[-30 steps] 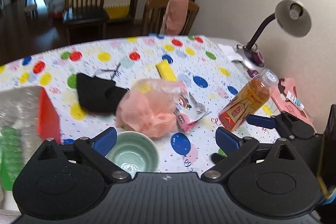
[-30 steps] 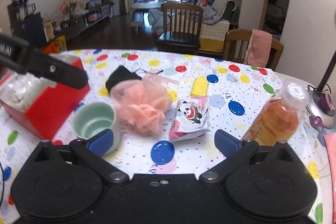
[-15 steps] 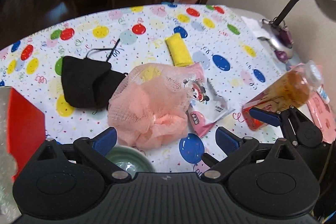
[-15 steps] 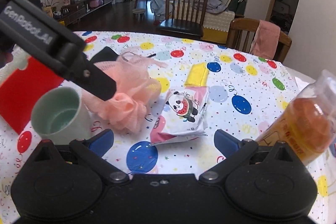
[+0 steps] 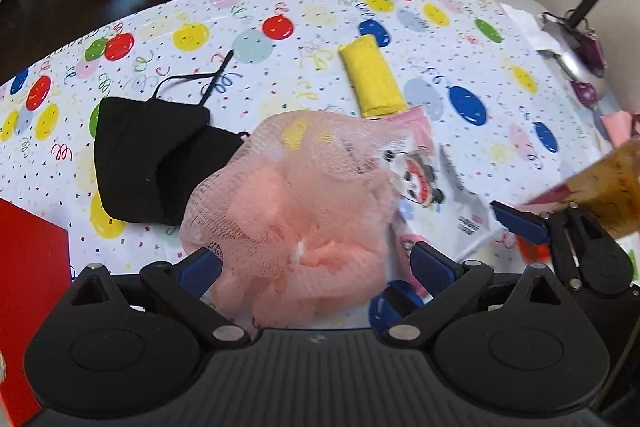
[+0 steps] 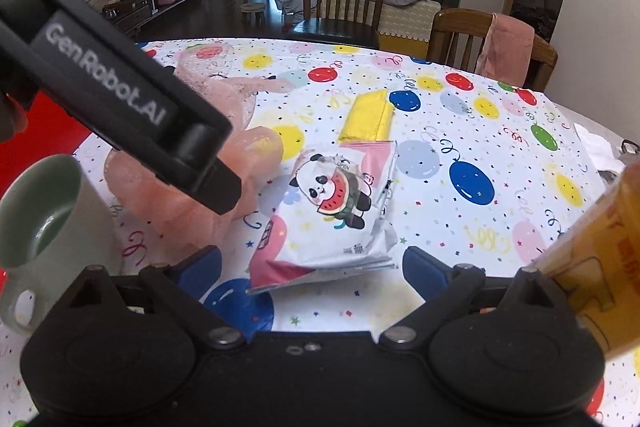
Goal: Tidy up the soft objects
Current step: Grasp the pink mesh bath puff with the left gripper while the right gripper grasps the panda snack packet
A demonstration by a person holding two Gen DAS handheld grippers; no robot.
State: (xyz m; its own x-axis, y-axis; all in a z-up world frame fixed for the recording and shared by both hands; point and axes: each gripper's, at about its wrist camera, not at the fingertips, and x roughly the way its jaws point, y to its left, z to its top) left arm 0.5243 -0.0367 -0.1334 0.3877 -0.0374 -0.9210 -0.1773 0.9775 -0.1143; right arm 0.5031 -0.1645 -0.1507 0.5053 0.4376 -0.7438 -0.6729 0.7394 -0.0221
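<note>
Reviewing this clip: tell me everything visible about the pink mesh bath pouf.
The pink mesh bath pouf is a loose, crumpled ball of peach-pink netting, thin and see-through at the top, denser below. It lies on the balloon-print tablecloth, overlapping the black face mask and the edge of the panda-print packet. It sits between the wide-apart fingers of the left gripper; whether either pad touches it is unclear.

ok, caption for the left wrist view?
Open left gripper straddling pink mesh pouf, with black mask and yellow sponge beyond.
</note>
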